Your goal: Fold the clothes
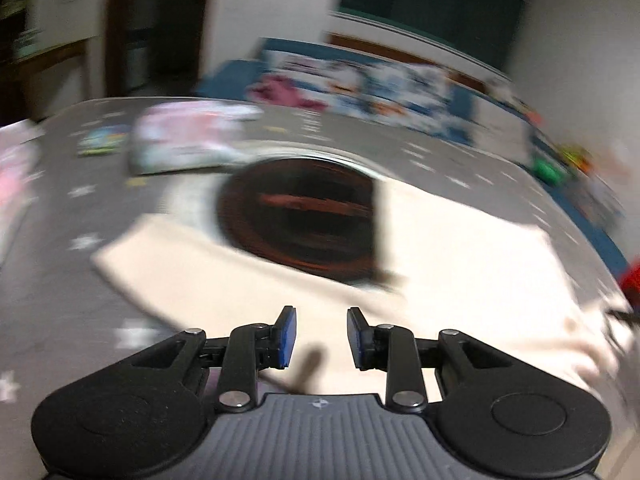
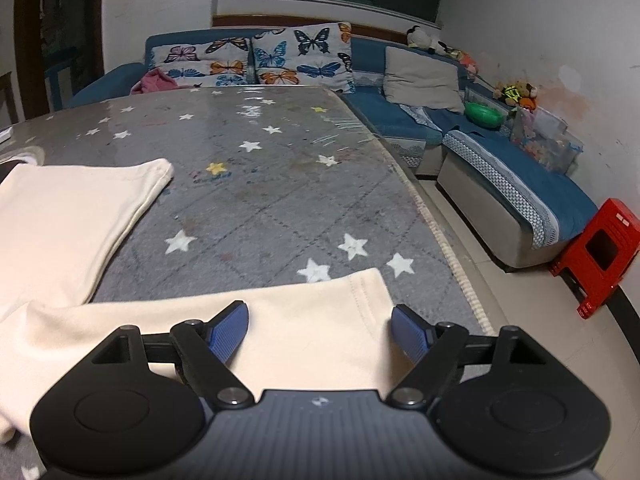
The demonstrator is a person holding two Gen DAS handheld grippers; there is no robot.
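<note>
Cream shirt [image 2: 60, 216] lies flat; no legible writing.

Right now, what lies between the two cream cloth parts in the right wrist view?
Bare grey star-print table cover, between the cream sleeve and the cream body panel.

We are looking through heavy blur at a cream garment [image 1: 460, 248] lying across the grey star-patterned worktop [image 1: 52, 208], a dark round print [image 1: 296, 216] showing on it. The left hand-held gripper [image 1: 322, 338] is hovering above the cloth, its blue-padded fingers [image 1: 288, 336] standing apart and gripping nothing.
</note>
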